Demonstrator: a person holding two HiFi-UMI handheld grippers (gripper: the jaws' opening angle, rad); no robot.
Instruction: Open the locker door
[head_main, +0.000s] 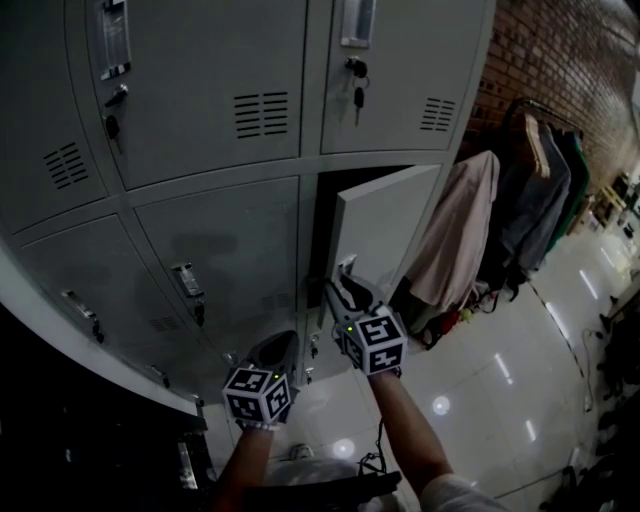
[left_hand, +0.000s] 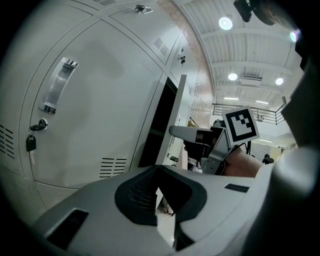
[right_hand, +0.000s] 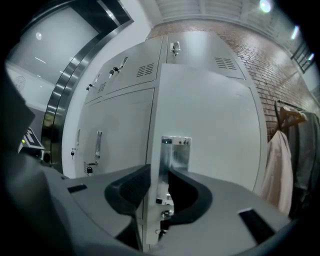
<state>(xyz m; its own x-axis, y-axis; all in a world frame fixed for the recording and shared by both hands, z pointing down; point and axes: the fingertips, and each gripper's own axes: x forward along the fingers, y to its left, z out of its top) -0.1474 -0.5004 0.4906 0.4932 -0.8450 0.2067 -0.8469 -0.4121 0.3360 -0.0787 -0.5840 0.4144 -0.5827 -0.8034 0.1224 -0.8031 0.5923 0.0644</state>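
One bank of grey steel lockers (head_main: 200, 110), vented, with keys (head_main: 358, 97) hanging in several locks. One left gripper (head_main: 277, 348), held low before the bank, jaws together, nothing in them. One door (head_main: 385, 230), middle row, right column, stood ajar, with the dark interior showing at its left. One right gripper (head_main: 350, 278), jaws clamped across the free edge of that door beside its handle plate (right_hand: 175, 150). One rail of hung coats (head_main: 520, 200), just right of the lockers. One brick wall (head_main: 560, 60) behind them. One glossy tiled floor (head_main: 500, 400), which reflected ceiling lights.
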